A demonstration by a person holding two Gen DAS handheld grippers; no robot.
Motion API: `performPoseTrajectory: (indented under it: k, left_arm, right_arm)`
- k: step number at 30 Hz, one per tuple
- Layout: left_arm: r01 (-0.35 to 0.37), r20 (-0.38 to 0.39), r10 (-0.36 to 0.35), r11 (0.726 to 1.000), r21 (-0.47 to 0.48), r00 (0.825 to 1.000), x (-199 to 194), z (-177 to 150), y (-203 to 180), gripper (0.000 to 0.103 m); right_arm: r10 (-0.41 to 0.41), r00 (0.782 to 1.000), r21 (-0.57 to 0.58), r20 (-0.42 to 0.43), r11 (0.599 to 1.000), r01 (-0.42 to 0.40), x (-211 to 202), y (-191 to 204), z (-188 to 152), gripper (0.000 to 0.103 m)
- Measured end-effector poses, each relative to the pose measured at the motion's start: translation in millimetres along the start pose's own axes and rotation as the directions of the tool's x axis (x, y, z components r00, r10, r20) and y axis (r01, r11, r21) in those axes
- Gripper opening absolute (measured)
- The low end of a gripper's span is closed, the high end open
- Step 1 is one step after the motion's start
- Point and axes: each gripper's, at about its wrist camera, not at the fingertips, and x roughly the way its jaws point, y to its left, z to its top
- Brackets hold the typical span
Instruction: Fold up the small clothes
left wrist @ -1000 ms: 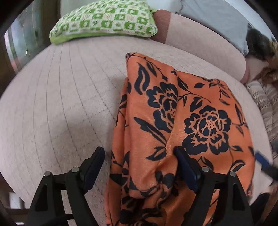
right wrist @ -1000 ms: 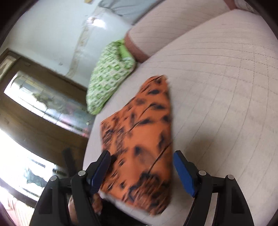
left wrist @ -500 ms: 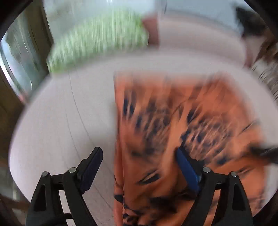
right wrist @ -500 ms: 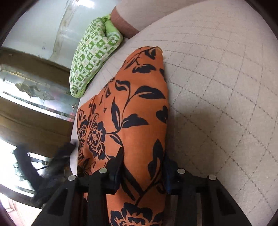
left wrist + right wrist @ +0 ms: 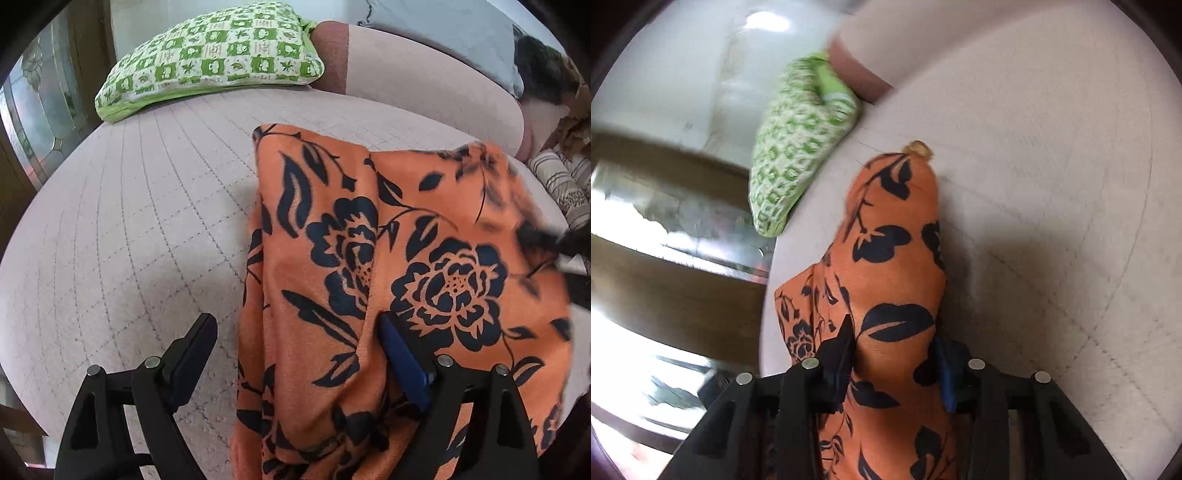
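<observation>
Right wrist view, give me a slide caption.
Right gripper closing on orange floral cloth on the quilted bed.

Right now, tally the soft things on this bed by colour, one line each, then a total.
Orange with black flowers: 1, the garment
Green and white checked: 1, the pillow
Grey: 1, the pillow at the head end
Total: 3

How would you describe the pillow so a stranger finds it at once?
Start from the wide quilted bed. At its far edge, left of the orange cloth, lies the pillow. Its green and white checks appear on nothing else there.
</observation>
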Motion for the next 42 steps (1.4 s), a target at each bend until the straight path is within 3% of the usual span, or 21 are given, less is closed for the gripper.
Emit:
performPoseTrajectory:
  k: [2, 3, 5, 7, 10, 12, 16, 18, 19, 21, 23, 24, 25, 26, 28, 31, 33, 36, 38, 39, 42]
  left_arm:
    - [0.008, -0.005, -0.008, 1.0, -0.008, 1.0, 0, -2, 0, 0.091]
    - [0.009, -0.001, -0.009, 1.0, -0.009, 1.0, -1, -3, 2, 0.091]
    - [0.017, -0.003, -0.017, 1.0, -0.016, 1.0, 0, -2, 3, 0.091]
    - [0.032, -0.01, -0.033, 0.999, -0.037, 0.999, 1, -3, 7, 0.091]
    - [0.039, -0.015, -0.04, 0.998, -0.048, 0.999, 3, -4, 10, 0.091]
    - [0.042, -0.015, -0.043, 0.998, -0.048, 0.999, 4, -3, 11, 0.091]
    - [0.037, -0.004, -0.037, 0.998, -0.043, 0.999, 1, -4, 10, 0.091]
    - [0.055, -0.004, -0.055, 0.997, -0.057, 0.998, 1, -5, 13, 0.091]
    - [0.064, -0.004, -0.064, 0.996, -0.066, 0.998, 1, -5, 12, 0.091]
    - [0.075, 0.0, -0.076, 0.994, -0.079, 0.997, -1, -8, 15, 0.09]
    - [0.091, 0.018, -0.09, 0.992, -0.085, 0.996, -11, -11, 20, 0.09]
    - [0.098, 0.043, -0.095, 0.992, -0.08, 0.995, -21, -14, 24, 0.09]
    - [0.104, 0.057, -0.1, 0.992, -0.076, 0.993, -29, -16, 25, 0.089]
    - [0.117, 0.071, -0.112, 0.99, -0.073, 0.991, -38, -19, 27, 0.089]
    - [0.154, 0.109, -0.144, 0.985, -0.083, 0.984, -64, -30, 34, 0.089]
    - [0.162, 0.102, -0.151, 0.98, -0.114, 0.983, -81, -47, 45, 0.089]
    - [0.155, 0.067, -0.147, 0.978, -0.14, 0.987, -79, -56, 51, 0.089]
    - [0.088, -0.007, -0.089, 0.989, -0.123, 0.996, -63, -71, 53, 0.088]
    - [0.088, -0.078, -0.099, 0.988, -0.127, 0.992, -44, -79, 57, 0.071]
    - [0.112, -0.076, -0.125, 0.982, -0.152, 0.989, -41, -81, 61, 0.07]
    - [0.136, -0.075, -0.145, 0.983, -0.12, 0.987, -47, -80, 53, 0.05]
  right_arm:
    - [-0.081, 0.995, 0.056, -0.064, 0.995, 0.084, 21, -22, 1, 0.043]
    - [-0.039, 0.996, 0.119, -0.079, 0.992, 0.049, 24, -35, 1, 0.045]
    - [-0.002, 0.999, 0.146, -0.044, 0.989, 0.008, 14, -33, -1, 0.069]
    - [0.045, 0.999, 0.129, -0.008, 0.991, -0.044, 2, -22, -5, 0.071]
    - [0.038, 0.999, 0.121, -0.01, 0.992, -0.037, -2, -21, -16, 0.072]
    - [-0.023, 0.994, 0.099, -0.107, 0.995, 0.034, 17, -29, -27, 0.042]
    - [-0.076, 0.995, -0.01, -0.06, 0.997, 0.075, 7, 3, -26, 0.038]
    - [-0.078, 0.996, -0.031, -0.037, 0.997, 0.076, -2, 10, -33, 0.058]
    - [-0.073, 0.996, -0.006, -0.044, 0.997, 0.072, 2, 5, -35, 0.084]
    - [-0.102, 0.989, 0.022, -0.108, 0.994, 0.105, 13, -12, -41, 0.071]
    - [-0.107, 0.99, -0.052, -0.092, 0.993, 0.103, 6, 1, -44, 0.05]
    - [-0.078, 0.993, -0.031, -0.085, 0.997, 0.076, -6, 0, -47, 0.05]
    - [-0.063, 0.996, -0.019, -0.064, 0.998, 0.062, -18, 1, -49, 0.052]
    - [-0.056, 0.997, -0.015, -0.048, 0.998, 0.055, -27, 3, -52, 0.071]
    - [-0.029, 0.999, 0.013, -0.025, 1.0, 0.029, -36, -1, -59, 0.09]
    - [-0.069, 0.991, -0.003, -0.118, 0.998, 0.069, -17, -11, -78, 0.038]
    - [-0.055, 0.993, 0.049, -0.103, 0.997, 0.06, -16, -20, -83, 0.038]
    - [-0.111, 0.99, 0.008, -0.083, 0.994, 0.112, -28, -13, -86, 0.06]
    - [-0.149, 0.987, -0.026, -0.062, 0.989, 0.148, -37, 0, -87, 0.062]
    - [-0.157, 0.987, -0.043, -0.031, 0.987, 0.155, -41, 6, -88, 0.062]
    - [-0.167, 0.983, -0.138, 0.072, 0.975, 0.175, -70, 32, -93, 0.062]
